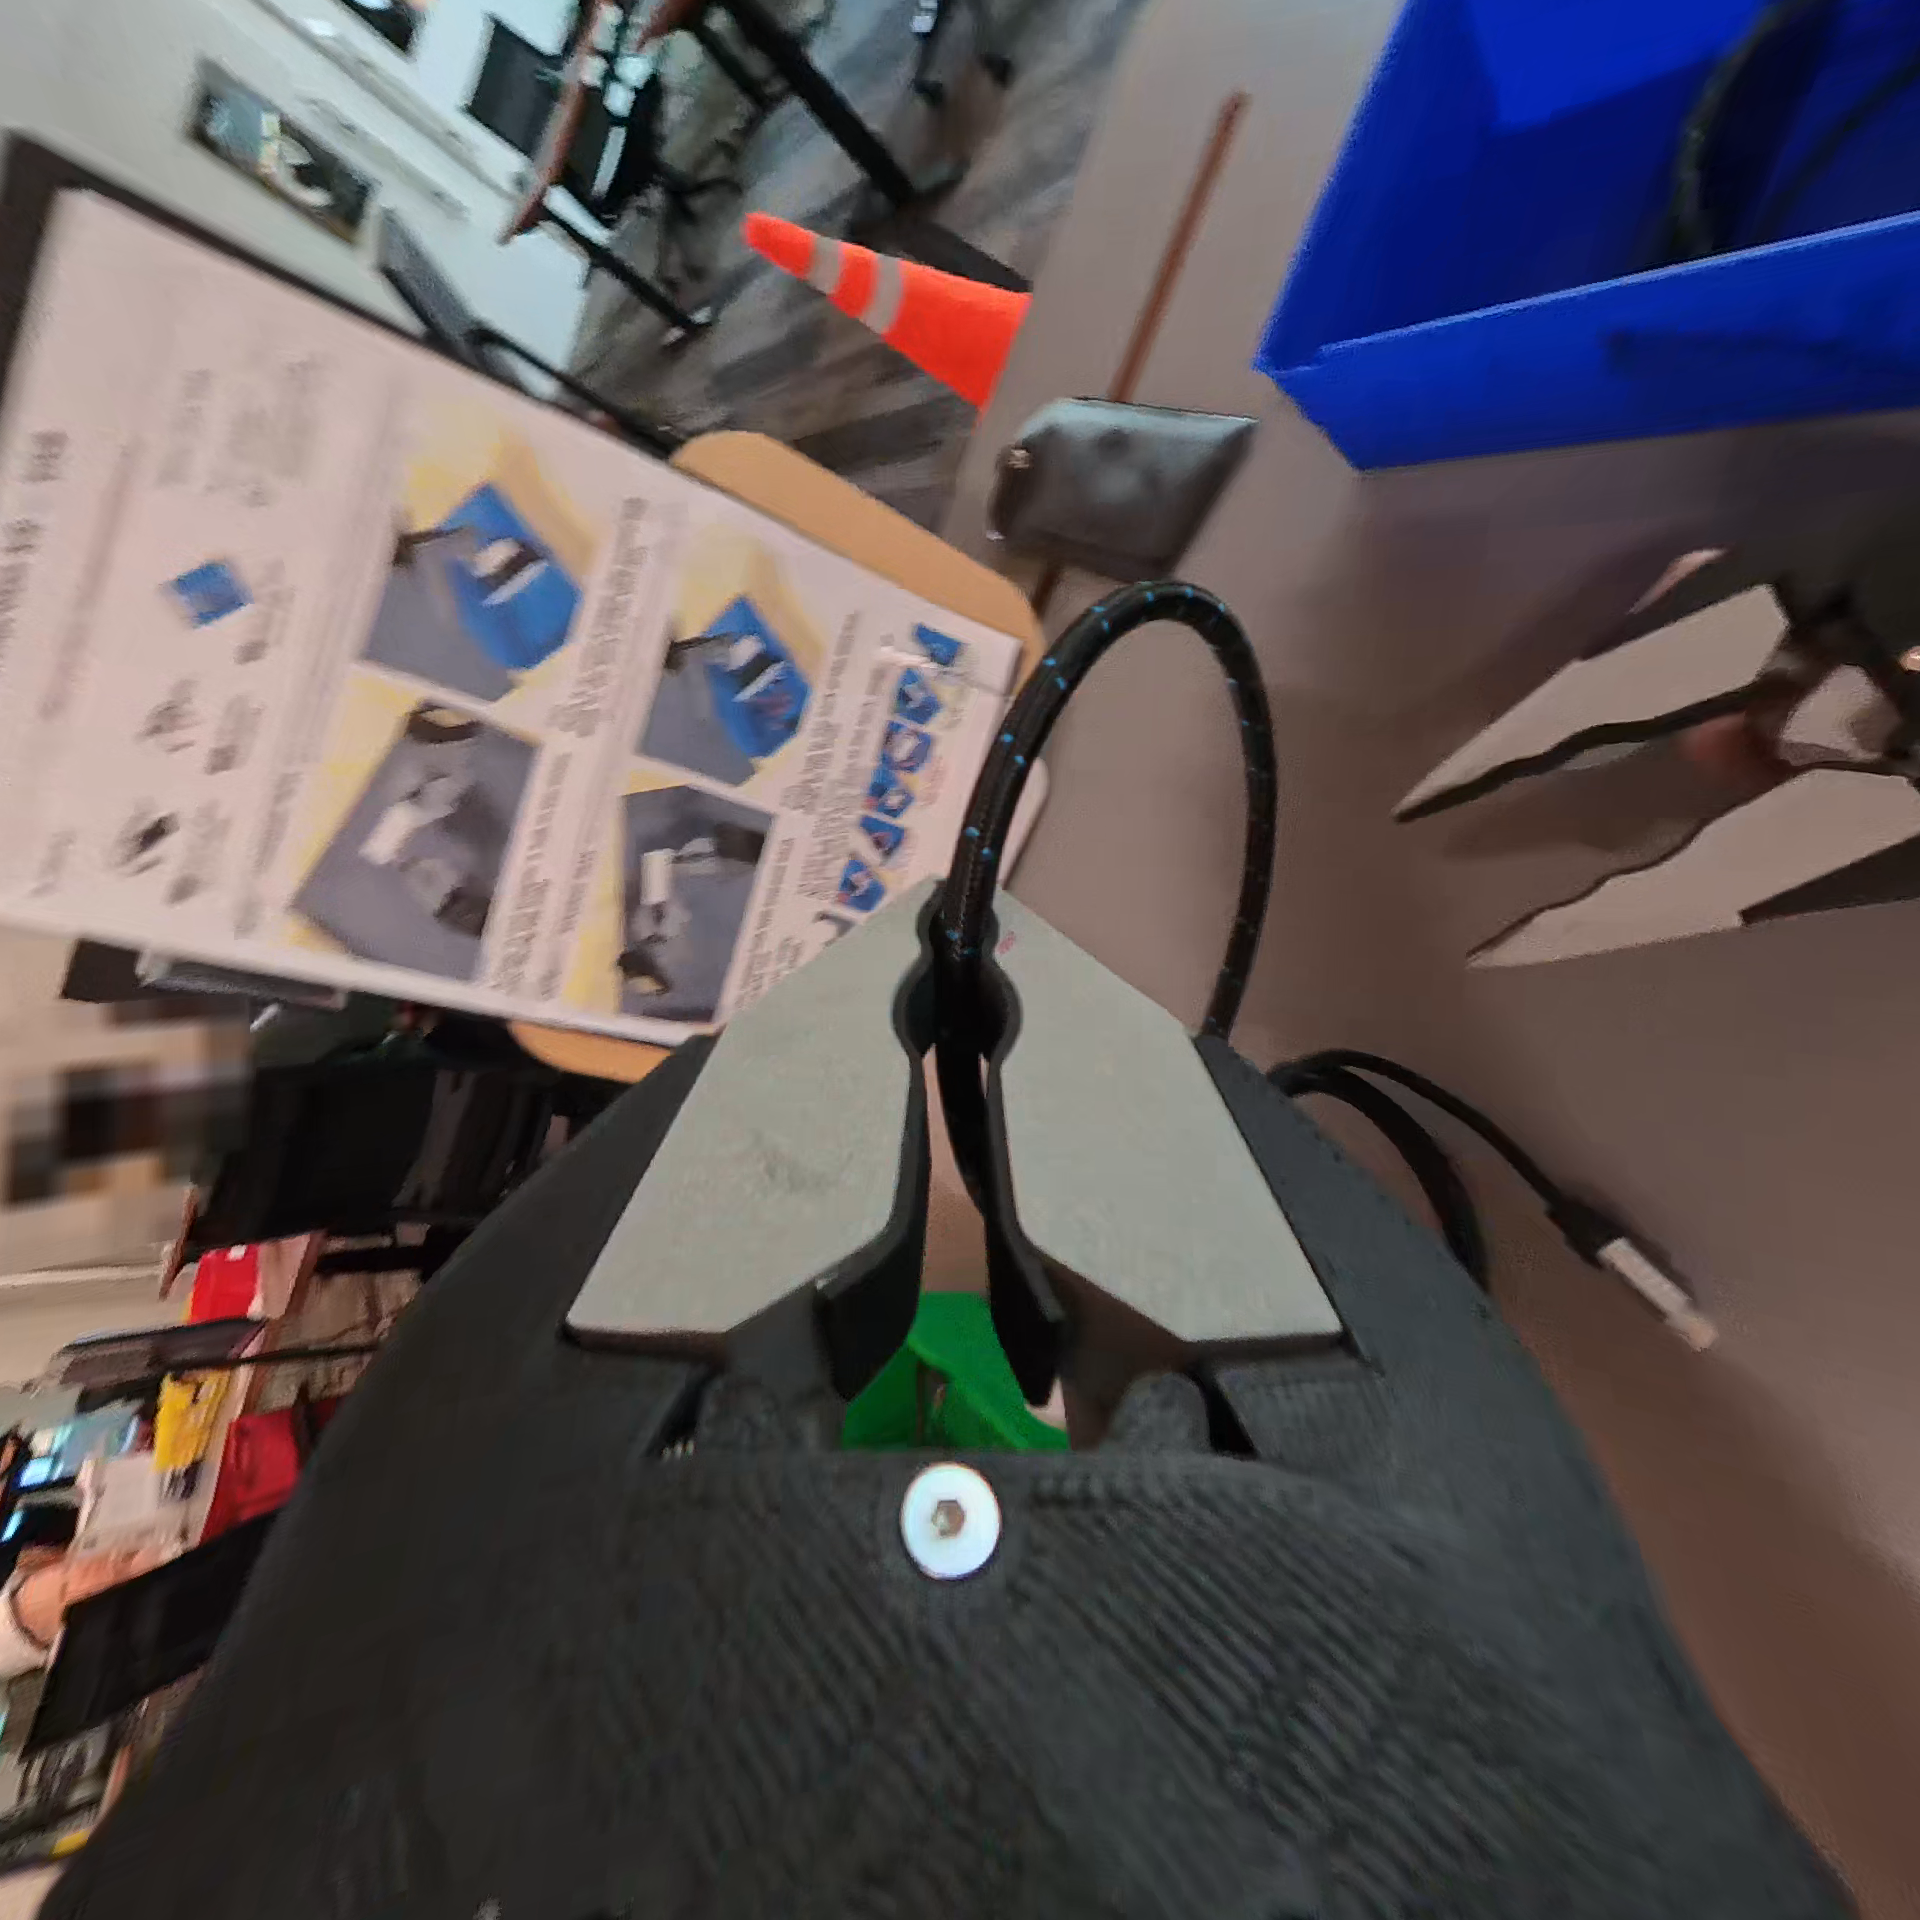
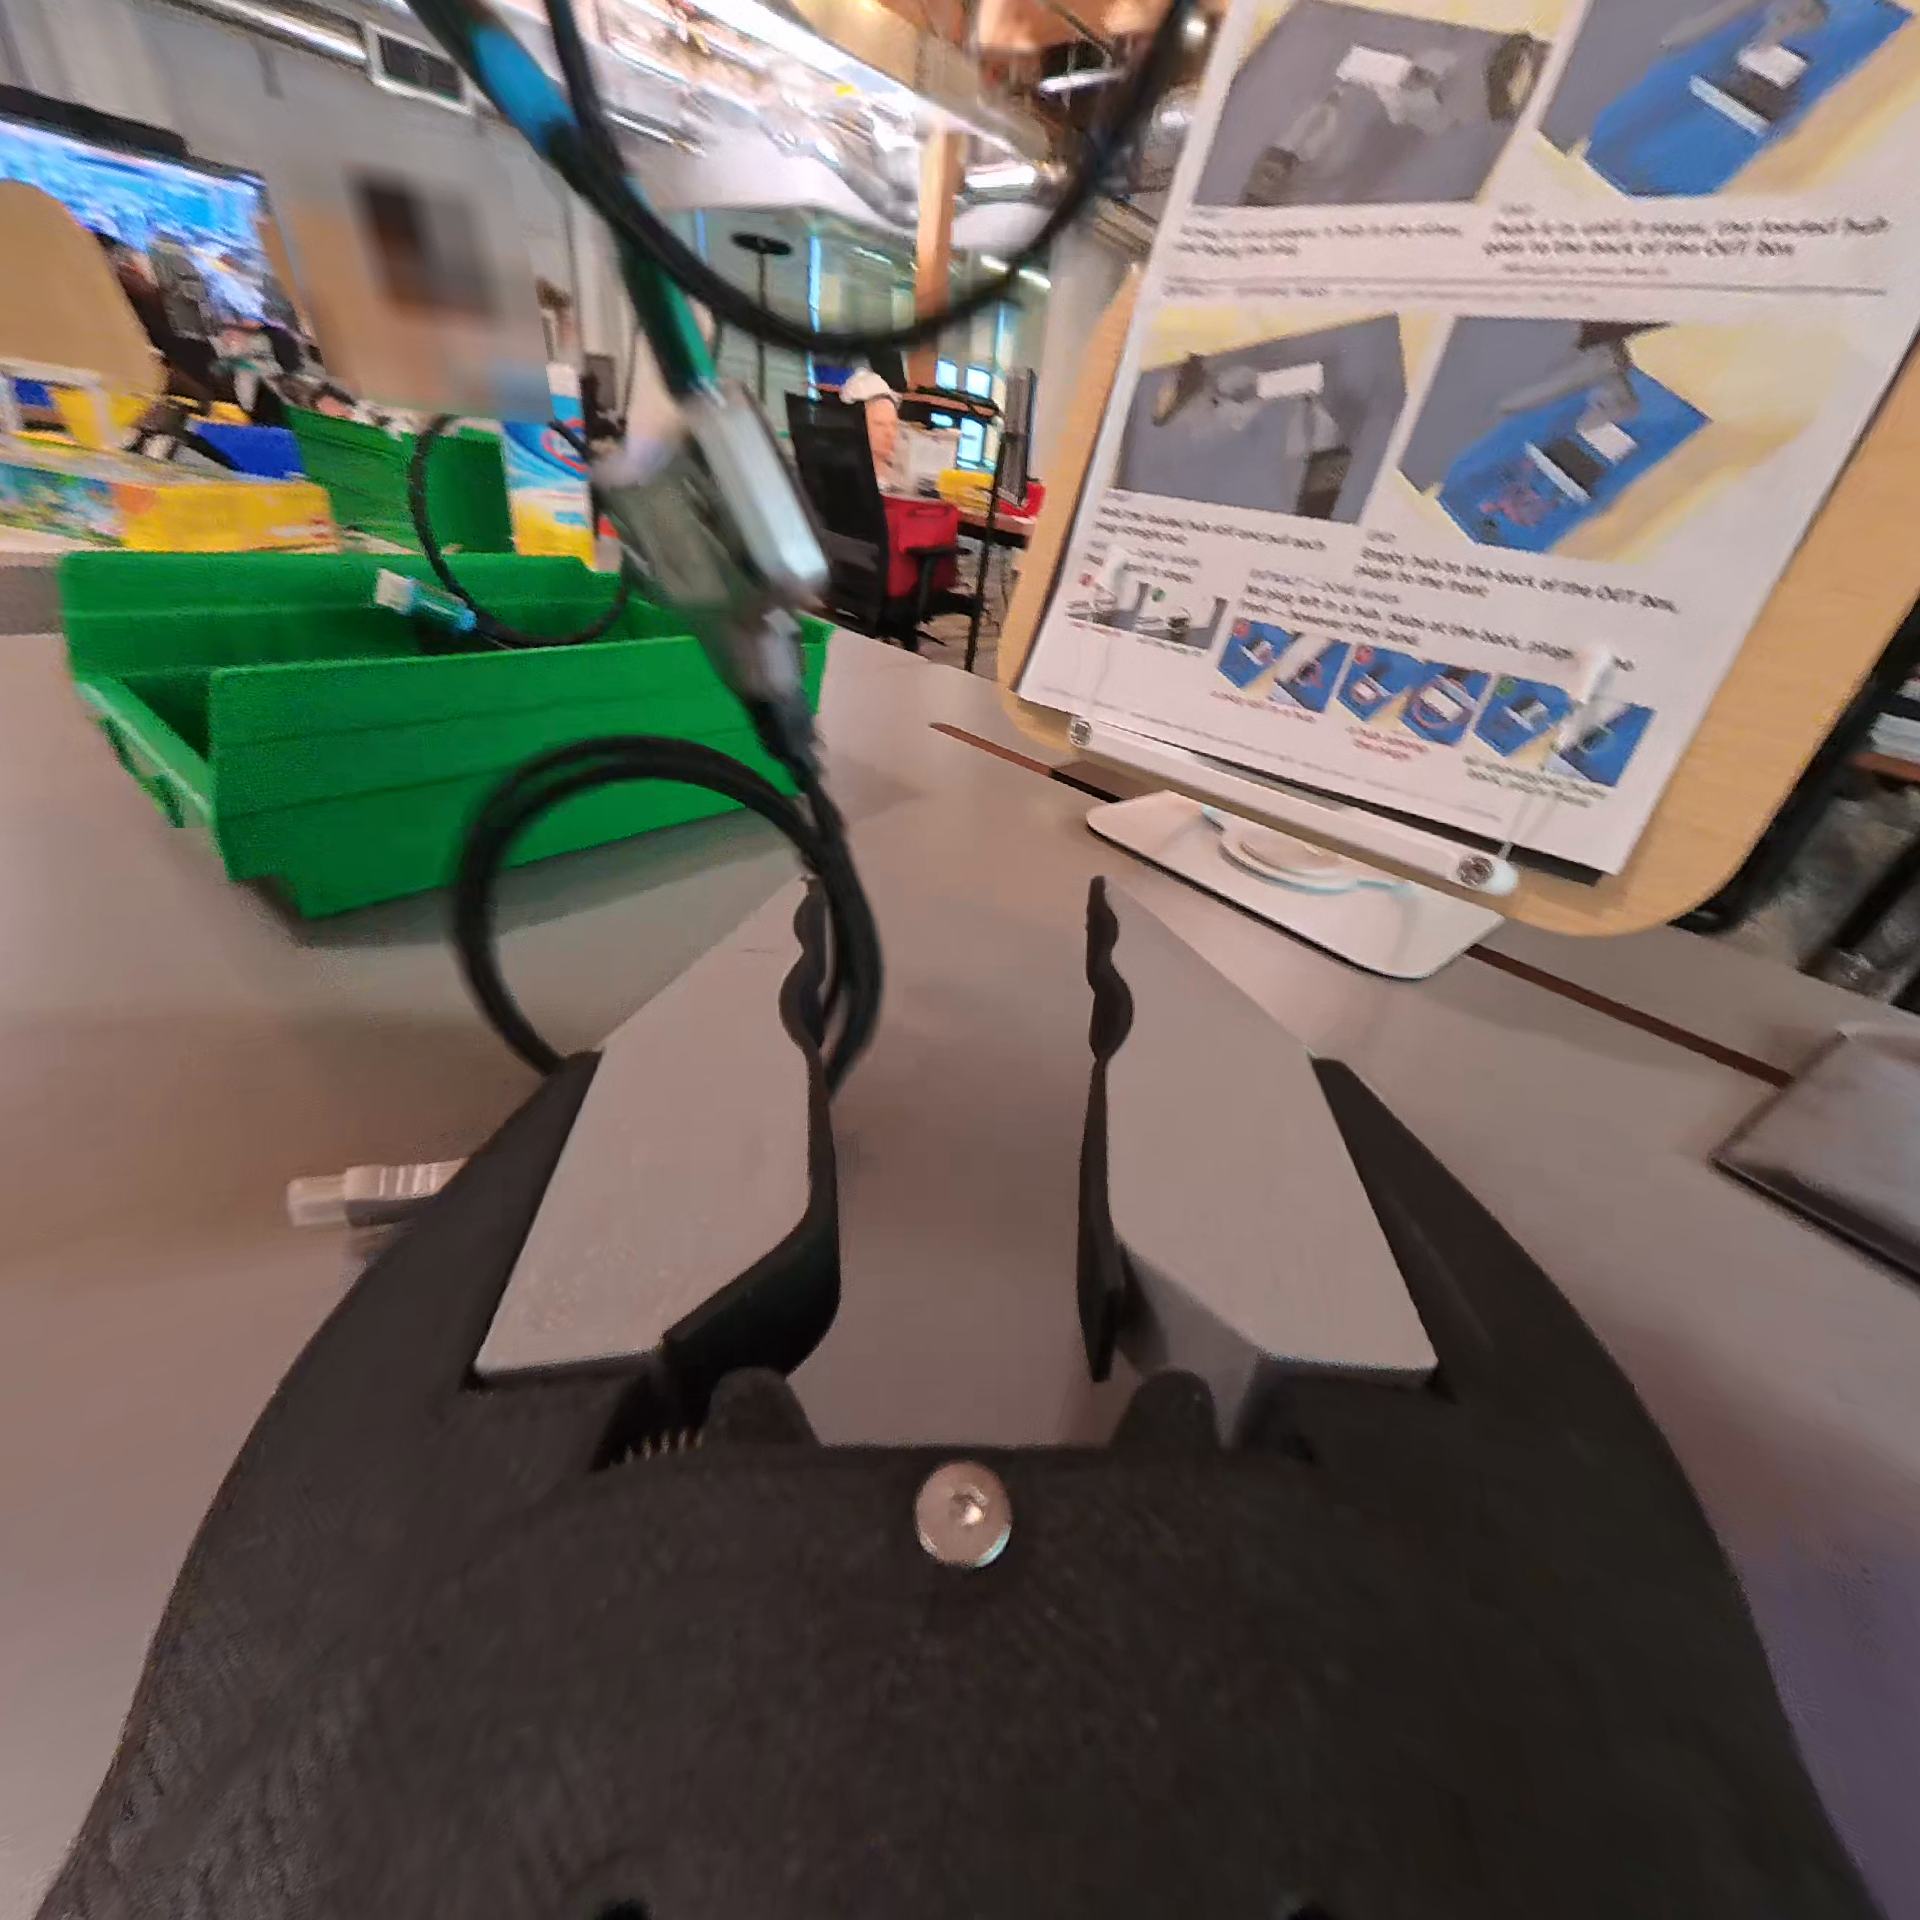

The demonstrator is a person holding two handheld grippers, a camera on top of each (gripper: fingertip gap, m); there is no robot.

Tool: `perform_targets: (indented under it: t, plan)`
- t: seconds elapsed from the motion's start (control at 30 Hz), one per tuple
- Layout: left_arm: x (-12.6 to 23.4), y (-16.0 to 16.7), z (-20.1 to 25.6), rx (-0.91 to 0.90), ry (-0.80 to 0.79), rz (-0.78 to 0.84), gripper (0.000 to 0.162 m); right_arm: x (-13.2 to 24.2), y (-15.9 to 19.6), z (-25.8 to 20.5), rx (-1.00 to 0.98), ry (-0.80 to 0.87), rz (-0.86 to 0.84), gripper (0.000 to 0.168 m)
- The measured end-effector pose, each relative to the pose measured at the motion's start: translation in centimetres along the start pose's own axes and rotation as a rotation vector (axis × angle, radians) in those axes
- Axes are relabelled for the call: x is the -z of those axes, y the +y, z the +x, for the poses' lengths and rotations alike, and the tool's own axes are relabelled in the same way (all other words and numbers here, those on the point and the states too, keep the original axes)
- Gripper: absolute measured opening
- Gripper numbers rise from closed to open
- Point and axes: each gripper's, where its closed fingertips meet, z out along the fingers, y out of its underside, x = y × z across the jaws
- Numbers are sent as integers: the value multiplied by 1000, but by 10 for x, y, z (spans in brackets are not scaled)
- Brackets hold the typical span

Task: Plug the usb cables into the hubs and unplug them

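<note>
**Braided cable pinched in the left tongs, right tongs spread beside it**

Braided cable (image 1: 1252,748), black with blue flecks, sits clamped between the left tongs (image 1: 961,935), whose jaws are drawn together on it at the round notch near their tips. From that pinch the cable arches up and over to the right, then drops behind the right-hand finger; two further black strands run out low on the right and one ends in a silver plug (image 1: 1652,1294) that points away to the lower right. Beyond the arch, the right tongs show as pale wedge fingers with a gap between them.

In the right wrist view, the right tongs (image 2: 951,914) stand apart and hold nothing. A coil of black cable (image 2: 665,894) hangs just ahead of the left finger and crosses its tip; whether it touches cannot be told through the blur. Above the coil a small grey hub (image 2: 727,509) with cables plugged in dangles in the air, its long axis running from upper left to lower right, lying up and to the left of the open jaws. The left tongs are the nearer pair, already gripping the cable.

Farther out, a green bin (image 2: 416,717) sits on the grey desk (image 2: 1039,1039) to the left with a blue-tipped cable inside, and a printed sheet on a wooden board (image 2: 1455,468) stands to the right. The left wrist view adds a blue bin (image 1: 1621,343) and an orange cone (image 1: 904,301).
</note>
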Motion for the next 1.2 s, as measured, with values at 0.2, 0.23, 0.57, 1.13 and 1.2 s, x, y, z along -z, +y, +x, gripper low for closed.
perform_targets:
  t: [0.2,0.23,0.57,1.13,1.2]
  plan:
    - [-46,-11,62,33,196,69,1,11,-20,2,62,33,105,45]
    - [-50,-12,69,61,221,88,1,15,-26,5,83,58,136,43]
    - [-68,22,124,196,389,88,0,14,-24,0,143,53,103,39]
    - [-21,14,101,411,386,255,8,-26,0,-40,458,-15,-292,20]
    - [-5,27,98,469,410,286,32,-21,-11,-38,349,-65,-232,21]
